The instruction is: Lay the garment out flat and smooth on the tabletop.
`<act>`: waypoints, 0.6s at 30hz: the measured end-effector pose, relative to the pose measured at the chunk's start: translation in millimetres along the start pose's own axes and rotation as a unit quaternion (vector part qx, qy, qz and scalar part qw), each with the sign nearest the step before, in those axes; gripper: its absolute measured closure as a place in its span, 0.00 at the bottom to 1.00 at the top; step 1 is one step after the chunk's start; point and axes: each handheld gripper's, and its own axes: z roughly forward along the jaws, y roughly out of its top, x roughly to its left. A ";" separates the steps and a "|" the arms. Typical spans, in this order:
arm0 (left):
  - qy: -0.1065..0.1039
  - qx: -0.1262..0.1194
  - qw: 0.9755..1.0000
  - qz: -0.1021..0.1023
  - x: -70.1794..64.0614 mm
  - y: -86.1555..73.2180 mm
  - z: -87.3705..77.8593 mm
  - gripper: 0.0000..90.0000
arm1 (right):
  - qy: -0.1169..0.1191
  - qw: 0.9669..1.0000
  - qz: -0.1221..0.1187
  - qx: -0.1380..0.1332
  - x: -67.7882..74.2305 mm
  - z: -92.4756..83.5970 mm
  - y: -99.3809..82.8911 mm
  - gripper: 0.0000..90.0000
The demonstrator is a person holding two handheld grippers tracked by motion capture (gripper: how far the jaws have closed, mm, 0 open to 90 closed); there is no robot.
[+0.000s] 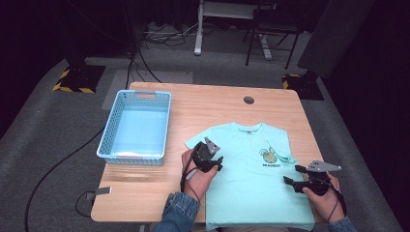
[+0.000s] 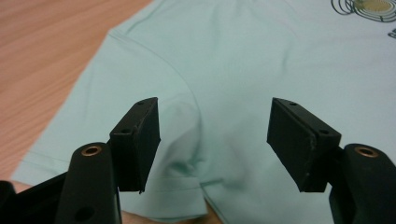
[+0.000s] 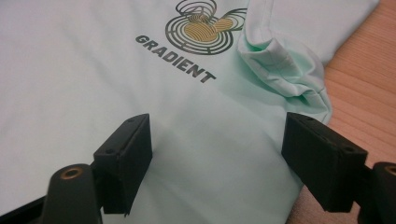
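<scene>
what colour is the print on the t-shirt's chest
Gold centre with dark swirling lines on the print, clearest in the right gripper view.

1. My left gripper (image 2: pixel 212 144) hangs over the mint T-shirt (image 2: pixel 261 60), jaws apart with nothing between the pads.
2. The sleeve (image 2: pixel 126 93) lies flat below, its hem near the left jaw.
3. Wooden table (image 2: pixel 42 51) shows at left.
4. A printed logo (image 2: pixel 369 8) sits top right.

A light wooden table (image 1: pixel 193 104) bears a pale mint cotton T-shirt (image 1: pixel 241 193), an empty-looking light-blue perforated plastic basket (image 1: pixel 110 133), and a small grey tag, perhaps tape (image 1: pixel 102 191).
</scene>
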 end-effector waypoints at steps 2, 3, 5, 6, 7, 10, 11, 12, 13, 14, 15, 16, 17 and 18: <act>-0.006 0.004 1.000 -0.001 -3.7 -4.0 4.5 0.38 | -0.001 1.000 0.001 0.000 0.4 0.1 0.2 0.27; -0.009 0.007 1.000 -0.001 -4.8 -6.1 6.6 0.38 | -0.001 1.000 0.001 0.000 0.4 0.1 0.2 0.27; -0.011 0.008 1.000 -0.002 -5.8 -9.9 9.3 0.38 | -0.003 1.000 0.003 0.001 0.8 0.2 0.3 0.27; -0.008 0.011 1.000 0.000 -5.5 -12.9 10.5 0.38 | -0.003 1.000 0.002 0.003 1.1 0.0 1.0 0.27; -0.008 0.011 1.000 0.000 -5.5 -12.9 10.5 0.38 | -0.003 1.000 0.002 0.003 1.1 0.0 1.0 0.27; -0.004 0.014 1.000 0.001 -4.4 -16.8 12.1 0.38 | -0.008 1.000 -0.002 0.016 2.6 -3.0 5.2 0.27; -0.007 0.010 1.000 -0.002 -3.4 -18.0 12.4 0.38 | -0.010 1.000 -0.003 0.015 3.4 -4.3 7.3 0.27; -0.008 0.009 1.000 -0.003 -2.5 -18.5 12.1 0.38 | -0.010 1.000 -0.007 0.011 4.1 -7.1 12.2 0.27; -0.006 0.009 1.000 -0.005 -2.2 -18.8 11.8 0.38 | -0.010 1.000 -0.007 0.011 4.1 -7.1 12.2 0.27; -0.005 0.010 1.000 -0.004 -1.4 -19.0 11.6 0.38 | -0.011 1.000 -0.008 0.010 4.2 -8.3 14.9 0.27; -0.006 0.010 1.000 -0.004 -0.8 -18.9 11.6 0.38 | -0.011 1.000 -0.009 0.008 4.3 -9.5 17.5 0.28; -0.007 0.009 1.000 -0.003 0.4 -18.7 11.9 0.38 | -0.011 1.000 -0.011 0.005 4.1 -11.2 22.7 0.28; -0.006 0.010 1.000 -0.004 1.7 -18.8 11.8 0.38 | -0.011 1.000 -0.011 0.005 4.1 -11.2 22.7 0.28; -0.006 0.010 1.000 -0.006 5.4 -19.2 11.7 0.38 | -0.010 1.000 -0.015 0.003 2.9 -11.8 27.6 0.28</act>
